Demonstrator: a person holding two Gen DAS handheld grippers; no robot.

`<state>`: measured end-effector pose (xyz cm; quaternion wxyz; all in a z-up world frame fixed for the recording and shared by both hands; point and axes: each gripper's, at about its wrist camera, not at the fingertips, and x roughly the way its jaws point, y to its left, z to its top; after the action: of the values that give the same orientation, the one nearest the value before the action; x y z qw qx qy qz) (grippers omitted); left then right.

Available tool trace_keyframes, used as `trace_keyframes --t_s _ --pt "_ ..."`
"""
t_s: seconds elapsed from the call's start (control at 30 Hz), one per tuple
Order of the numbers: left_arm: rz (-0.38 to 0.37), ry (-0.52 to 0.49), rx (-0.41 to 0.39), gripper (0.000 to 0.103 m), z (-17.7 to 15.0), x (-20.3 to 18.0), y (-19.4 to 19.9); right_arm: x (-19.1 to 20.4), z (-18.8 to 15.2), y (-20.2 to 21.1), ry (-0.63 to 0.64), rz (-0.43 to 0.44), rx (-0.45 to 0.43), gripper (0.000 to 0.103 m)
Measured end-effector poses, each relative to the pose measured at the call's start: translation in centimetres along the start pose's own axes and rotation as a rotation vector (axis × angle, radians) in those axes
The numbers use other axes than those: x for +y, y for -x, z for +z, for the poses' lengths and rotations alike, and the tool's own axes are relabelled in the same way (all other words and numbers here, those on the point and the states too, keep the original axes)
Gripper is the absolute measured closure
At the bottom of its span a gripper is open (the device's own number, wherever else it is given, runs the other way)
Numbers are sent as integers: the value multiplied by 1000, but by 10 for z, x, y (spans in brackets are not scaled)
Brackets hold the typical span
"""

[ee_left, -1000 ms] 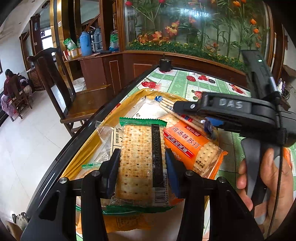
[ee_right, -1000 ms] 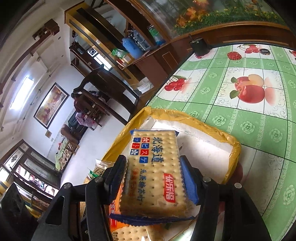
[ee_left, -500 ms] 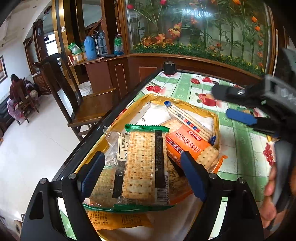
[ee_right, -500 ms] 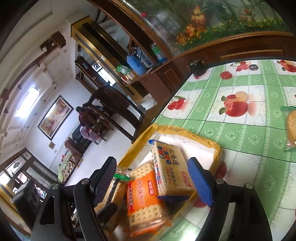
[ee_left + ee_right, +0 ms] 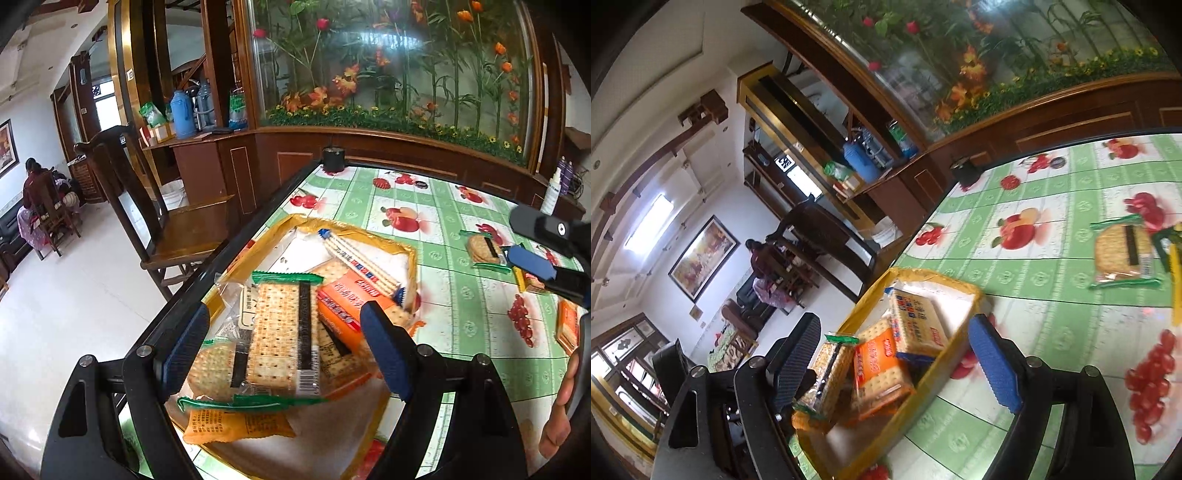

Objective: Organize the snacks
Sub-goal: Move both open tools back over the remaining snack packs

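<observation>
Both grippers stand with jaws wide apart and hold nothing: the left gripper (image 5: 286, 349) hangs over the tray (image 5: 410, 254) near the table's edge, the right gripper (image 5: 897, 363) sits above the tray's right side. The tray holds a green pack (image 5: 282, 325), an orange pack (image 5: 879, 373) and a blue pack (image 5: 916, 325). Loose packs lie well apart on the cloth (image 5: 1034, 280), among them a round-cracker pack (image 5: 1123, 251). The step in hand looks like fetching the next loose pack; to do it well, come down with the pads across the pack's short width and close gently so the crackers do not break. That pack's long axis, along its dark stripe, runs toward the planter wall, its crimped ends near and far.
</observation>
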<state>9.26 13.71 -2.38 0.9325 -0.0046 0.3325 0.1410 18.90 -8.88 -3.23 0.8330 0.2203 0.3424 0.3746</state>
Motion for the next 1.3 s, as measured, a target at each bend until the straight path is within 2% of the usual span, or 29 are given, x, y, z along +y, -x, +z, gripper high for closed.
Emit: trace_keyframes --t_s 0.4,0.73,1.13,1.3 --pt "-53 -39 -28 19 4 -32 20 -50 -14 75 -59 -108 -71 17" --pt "-147 -108 -13 19 7 -86 19 -116 -31 154 -173 -243 -163 14" --pt "-273 -172 35 19 14 -156 11 -161 -50 197 -253 -365 -202 11" --pt "-304 -190 42 19 14 -174 8 -170 -57 206 -258 -495 -186 10"
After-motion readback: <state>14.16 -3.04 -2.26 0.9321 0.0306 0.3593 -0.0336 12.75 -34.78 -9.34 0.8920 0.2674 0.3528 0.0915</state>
